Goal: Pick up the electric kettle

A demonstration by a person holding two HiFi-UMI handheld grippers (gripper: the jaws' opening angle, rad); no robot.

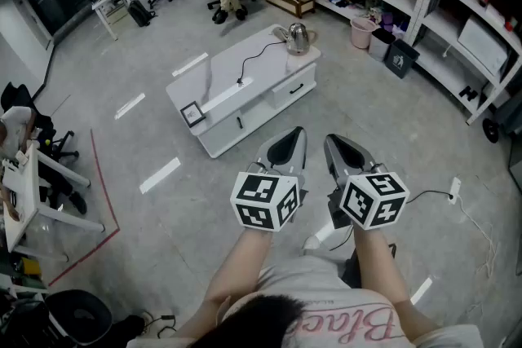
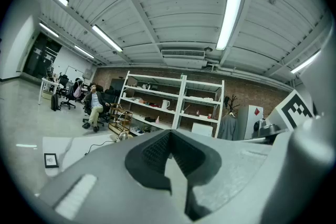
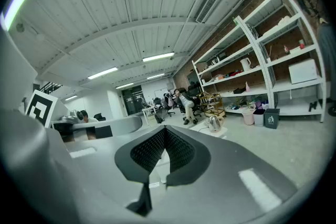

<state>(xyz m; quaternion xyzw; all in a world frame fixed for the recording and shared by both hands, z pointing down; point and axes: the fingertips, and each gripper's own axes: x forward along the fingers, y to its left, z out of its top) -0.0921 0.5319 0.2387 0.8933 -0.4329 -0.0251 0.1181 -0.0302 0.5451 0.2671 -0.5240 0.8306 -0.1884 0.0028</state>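
- Two grippers, left (image 1: 295,134) and right (image 1: 333,141), hung with jaws closed on nothing, well short of the white cabinet (image 1: 228,69).
- One electric kettle (image 1: 298,37) stood upright, long axis vertical, on the cabinet's far right end; its spout direction was too small to tell.
- One black cord (image 1: 259,55) ran from it across the cabinet top.

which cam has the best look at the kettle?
Head view: the kettle sits whole and unblocked on the white table's far end. Both gripper views show it only as a tiny distant shape.

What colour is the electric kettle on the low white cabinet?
The kettle is shiny silver, clearest in the head view.
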